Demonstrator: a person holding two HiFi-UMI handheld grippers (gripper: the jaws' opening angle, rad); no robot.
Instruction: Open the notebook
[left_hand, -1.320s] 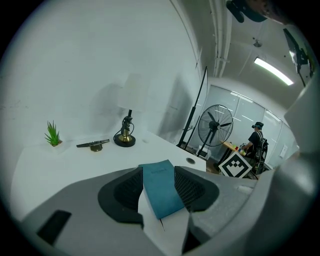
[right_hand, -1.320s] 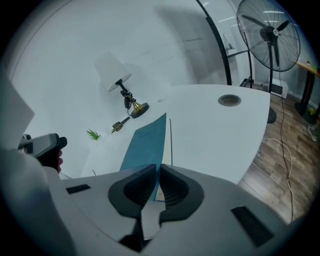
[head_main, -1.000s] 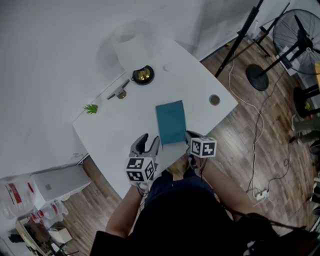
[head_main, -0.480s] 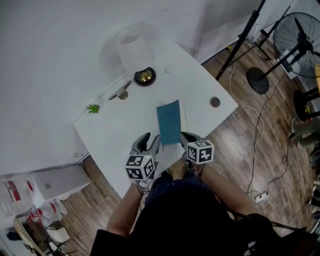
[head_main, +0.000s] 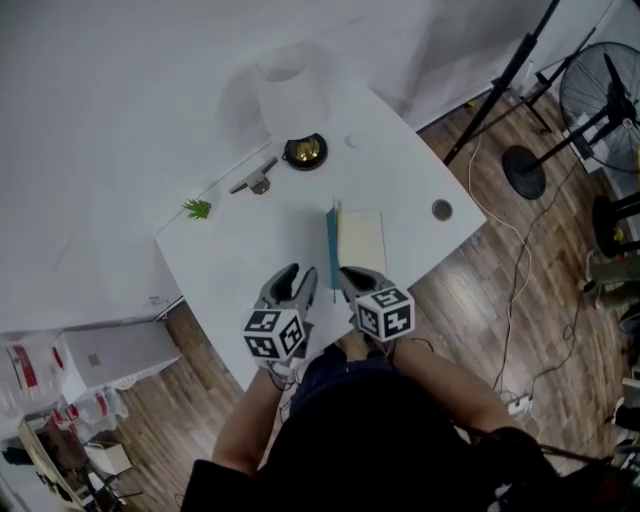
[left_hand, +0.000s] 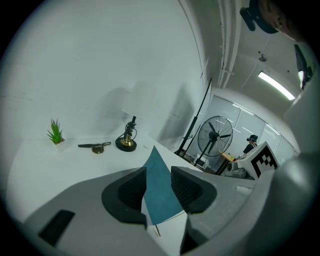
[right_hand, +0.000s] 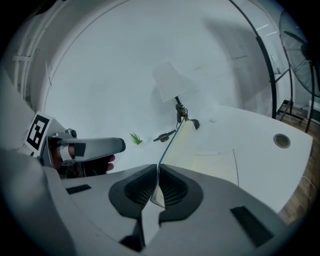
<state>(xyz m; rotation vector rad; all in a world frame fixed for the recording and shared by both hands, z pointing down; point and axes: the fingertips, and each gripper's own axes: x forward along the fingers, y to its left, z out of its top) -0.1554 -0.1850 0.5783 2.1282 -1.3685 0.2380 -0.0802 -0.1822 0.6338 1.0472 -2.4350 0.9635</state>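
Observation:
The notebook lies on the white table (head_main: 250, 250) with its teal cover (head_main: 332, 248) raised upright on edge, baring a cream page (head_main: 362, 240). My right gripper (head_main: 345, 280) is shut on the cover's near edge; in the right gripper view the cover (right_hand: 167, 145) runs thin between the pads, and the page (right_hand: 210, 160) lies flat to the right. My left gripper (head_main: 297, 278) stands just left of the cover. Its jaws have just been closing but remain apart. In the left gripper view the teal cover (left_hand: 159, 195) shows in the gap, with neither pad pressing on it.
At the table's far side stand a white-shaded lamp (head_main: 290, 95) on a black base (head_main: 304, 150), a dark clip (head_main: 255, 180) and a small green plant (head_main: 198, 209). A round grommet (head_main: 442, 210) sits near the right edge. A fan (head_main: 610, 90) and a stand (head_main: 525, 170) occupy the wooden floor.
The right gripper has moved left and up, swinging the teal cover from flat to upright and baring the page. The left gripper's jaws have narrowed.

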